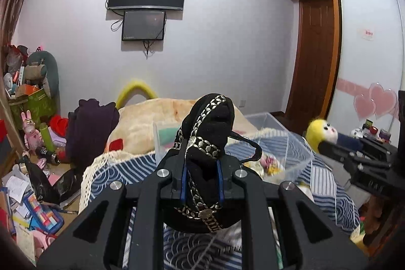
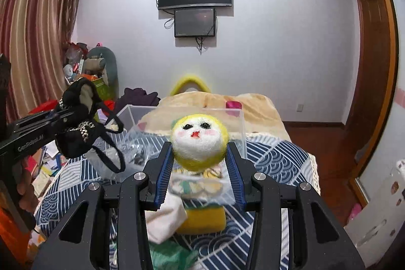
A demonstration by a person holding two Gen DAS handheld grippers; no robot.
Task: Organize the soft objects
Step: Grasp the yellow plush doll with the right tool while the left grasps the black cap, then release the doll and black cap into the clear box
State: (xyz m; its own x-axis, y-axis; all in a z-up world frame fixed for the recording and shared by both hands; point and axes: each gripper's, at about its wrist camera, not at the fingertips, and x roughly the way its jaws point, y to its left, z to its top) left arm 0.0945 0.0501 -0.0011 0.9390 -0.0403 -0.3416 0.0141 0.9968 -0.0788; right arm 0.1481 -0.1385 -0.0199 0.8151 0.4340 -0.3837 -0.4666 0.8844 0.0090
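Observation:
My left gripper [image 1: 202, 163] is shut on a black soft pouch [image 1: 210, 133] with silver beaded trim and a thin black strap, held above the bed. It also shows in the right wrist view [image 2: 76, 125] at the left. My right gripper [image 2: 200, 156] is shut on a yellow and white felt ball doll with a painted face [image 2: 198, 141], also seen in the left wrist view [image 1: 322, 133]. A clear plastic bin [image 2: 235, 118] stands on the bed just beyond both, with soft items inside [image 1: 270, 166].
The bed has a blue and white patterned cover [image 2: 273, 158] and a beige blanket [image 2: 207, 98]. A yellow sponge [image 2: 202, 219] and white cloth [image 2: 167, 216] lie below my right gripper. Cluttered floor and toys [image 1: 33, 133] at the left. Wooden wardrobe [image 1: 314, 42] at the right.

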